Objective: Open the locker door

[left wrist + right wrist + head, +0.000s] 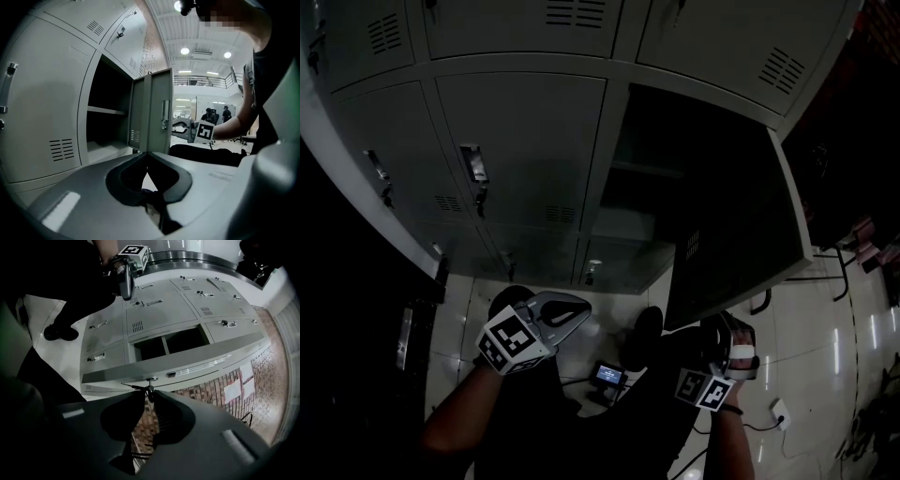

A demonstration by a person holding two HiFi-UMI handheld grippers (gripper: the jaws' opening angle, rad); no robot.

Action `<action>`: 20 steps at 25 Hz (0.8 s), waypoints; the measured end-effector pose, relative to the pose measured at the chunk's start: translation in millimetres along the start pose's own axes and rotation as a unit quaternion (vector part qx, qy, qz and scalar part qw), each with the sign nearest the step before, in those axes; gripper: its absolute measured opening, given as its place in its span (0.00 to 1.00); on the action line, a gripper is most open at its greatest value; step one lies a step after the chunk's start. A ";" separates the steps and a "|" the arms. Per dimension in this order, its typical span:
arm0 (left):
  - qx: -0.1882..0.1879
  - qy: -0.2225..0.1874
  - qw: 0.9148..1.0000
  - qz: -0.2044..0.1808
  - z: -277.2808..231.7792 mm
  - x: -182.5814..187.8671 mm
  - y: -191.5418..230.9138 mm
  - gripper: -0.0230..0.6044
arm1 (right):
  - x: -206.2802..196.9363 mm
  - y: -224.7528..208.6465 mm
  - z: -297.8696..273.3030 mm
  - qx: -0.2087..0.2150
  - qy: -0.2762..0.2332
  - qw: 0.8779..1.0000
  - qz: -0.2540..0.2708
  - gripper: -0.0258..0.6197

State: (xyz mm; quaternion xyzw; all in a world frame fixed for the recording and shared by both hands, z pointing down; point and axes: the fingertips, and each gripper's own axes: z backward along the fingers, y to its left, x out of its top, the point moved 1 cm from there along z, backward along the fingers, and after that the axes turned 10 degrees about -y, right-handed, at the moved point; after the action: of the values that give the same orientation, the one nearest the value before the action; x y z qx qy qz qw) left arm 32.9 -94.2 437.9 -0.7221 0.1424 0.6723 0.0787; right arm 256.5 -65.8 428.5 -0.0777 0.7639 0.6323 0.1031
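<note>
The grey locker door (736, 220) stands swung out from its dark compartment (649, 187), which has one shelf (105, 110). My right gripper (727, 326) is at the door's lower outer corner. In the right gripper view its jaws (149, 393) are closed on a small dark latch (149, 386) that sticks out of the door (187, 361) below the long handle (199, 367). The left gripper view shows that gripper (178, 126) against the door's edge by the handle (165, 115). My left gripper (581, 311) hangs low in front of the lockers, shut and holding nothing (146, 153).
Closed locker doors with handles (474, 173) surround the open one on the left, above and below. A small lit device (607, 376) and a wall plug with cable (780, 412) lie on the tiled floor. My shoes (643, 336) stand near the lockers. A brick wall (243, 385) runs beside them.
</note>
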 end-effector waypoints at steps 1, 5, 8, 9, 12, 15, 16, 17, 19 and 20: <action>0.000 0.000 1.000 0.000 0.1 0.1 0.1 0.05 | -3.0 -0.6 0.7 -0.001 0.004 1.000 0.000 0.11; 0.000 0.000 1.000 0.000 -0.9 0.0 0.1 0.06 | -13.4 -4.5 6.9 -0.010 0.015 0.999 -0.033 0.17; -0.002 0.002 1.000 0.000 -1.5 -0.5 -0.7 0.06 | -17.8 -5.4 24.3 -0.015 0.016 0.994 -0.108 0.23; -0.002 0.003 1.000 0.001 -1.1 -0.4 -0.4 0.06 | -15.8 -6.3 30.6 -0.015 0.009 0.990 -0.139 0.24; -0.001 0.002 1.000 0.000 0.1 -0.1 0.9 0.06 | 2.9 -13.1 44.7 -0.010 -0.045 0.971 -0.234 0.22; -0.002 0.004 1.000 0.000 -0.7 -0.9 0.8 0.06 | 23.2 -16.1 51.3 0.007 -0.101 0.929 -0.356 0.06; -0.002 0.004 1.000 0.000 -1.0 -1.1 0.5 0.06 | 32.0 -14.1 51.0 0.027 -0.119 0.908 -0.402 0.04; -0.003 0.004 1.000 0.000 -1.0 -1.3 0.3 0.06 | 42.5 -10.9 49.5 0.055 -0.138 0.884 -0.443 0.04; -0.003 0.005 1.000 0.000 -0.7 -1.5 0.0 0.06 | 63.8 -2.1 42.7 0.114 -0.172 0.843 -0.496 0.04; -0.002 0.005 1.000 0.000 -0.6 -1.6 -0.1 0.06 | 72.2 3.5 37.5 0.138 -0.182 0.830 -0.508 0.04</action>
State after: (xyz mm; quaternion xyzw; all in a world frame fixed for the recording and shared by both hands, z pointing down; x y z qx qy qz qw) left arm 33.5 -94.1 439.6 -0.7256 0.1416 0.6691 0.0762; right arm 188.0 -27.5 406.6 -0.3231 0.6635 0.3811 0.5569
